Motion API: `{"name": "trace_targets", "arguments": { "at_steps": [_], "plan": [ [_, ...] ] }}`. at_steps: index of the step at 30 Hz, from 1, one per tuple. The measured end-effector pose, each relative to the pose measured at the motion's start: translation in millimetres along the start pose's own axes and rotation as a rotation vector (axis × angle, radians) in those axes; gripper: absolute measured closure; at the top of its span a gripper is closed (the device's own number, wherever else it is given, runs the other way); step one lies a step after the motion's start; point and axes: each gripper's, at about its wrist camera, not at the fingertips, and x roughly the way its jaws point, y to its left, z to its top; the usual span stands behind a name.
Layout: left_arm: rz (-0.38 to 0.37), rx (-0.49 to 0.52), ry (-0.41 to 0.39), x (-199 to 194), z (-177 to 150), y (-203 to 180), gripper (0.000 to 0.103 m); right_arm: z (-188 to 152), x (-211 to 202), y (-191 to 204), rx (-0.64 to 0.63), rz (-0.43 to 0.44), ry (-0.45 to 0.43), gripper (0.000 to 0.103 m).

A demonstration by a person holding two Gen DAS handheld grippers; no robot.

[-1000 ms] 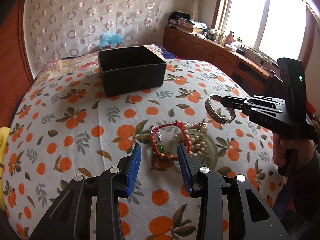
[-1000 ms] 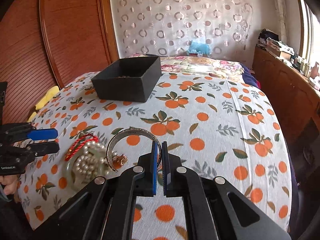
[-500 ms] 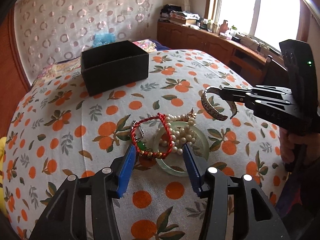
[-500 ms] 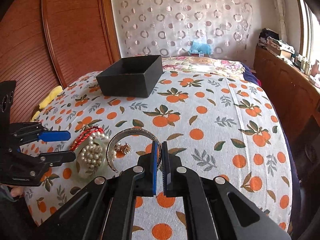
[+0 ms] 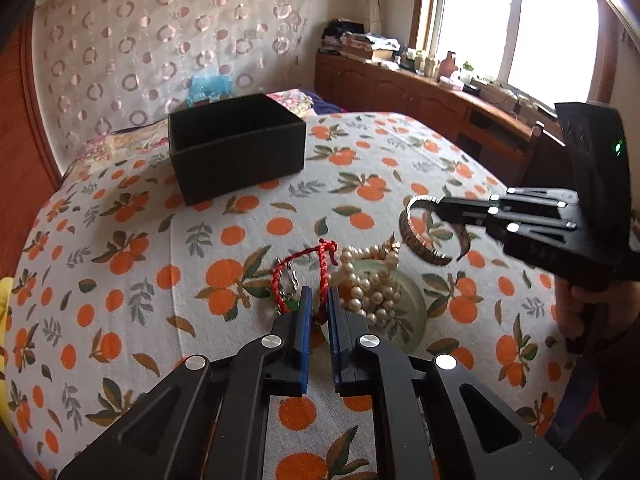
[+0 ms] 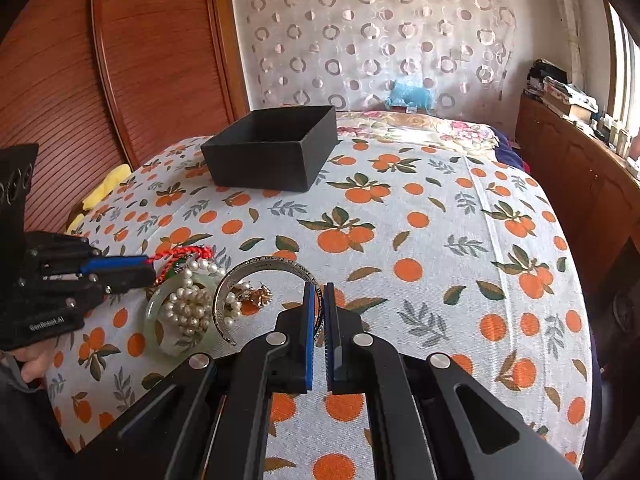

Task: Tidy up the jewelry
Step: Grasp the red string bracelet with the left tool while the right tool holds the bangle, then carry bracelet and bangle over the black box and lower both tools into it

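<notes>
My left gripper (image 5: 318, 300) is shut on a red cord bracelet (image 5: 298, 270), also seen in the right wrist view (image 6: 180, 255). My right gripper (image 6: 319, 300) is shut on a silver cuff bangle (image 6: 256, 276) and holds it just above the bed; it also shows in the left wrist view (image 5: 424, 236). A pearl strand (image 5: 372, 288) lies heaped on a pale green jade bangle (image 5: 416, 304). A small gold piece (image 6: 260, 298) lies beside them. An open black box (image 5: 236, 144) stands farther back on the bed.
The bed has an orange-print cover (image 6: 440, 240). A wooden sliding door (image 6: 100, 80) stands to the left, a wooden cabinet (image 6: 580, 168) with clutter under the window to the right. A yellow cloth (image 6: 100, 196) lies at the bed's left edge.
My left gripper moved forward and closed its fingers on the red cord bracelet. My right gripper kept hold of the silver bangle and shifted slightly.
</notes>
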Motion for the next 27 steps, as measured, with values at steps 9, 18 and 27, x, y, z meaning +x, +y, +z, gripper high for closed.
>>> {"name": "trace_targets", "arguments": {
  "at_steps": [9,18,27],
  "plan": [
    [-0.012,-0.026,-0.064,-18,24,14,0.097,17,9,5,-0.024,0.022,0.002,0.098],
    [-0.013,-0.052,-0.070,-12,45,36,0.097,36,19,4,-0.035,0.041,0.000,0.098],
    [0.009,-0.064,-0.052,4,60,53,0.097,50,40,-3,-0.034,0.062,0.028,0.098]
  ]
}}
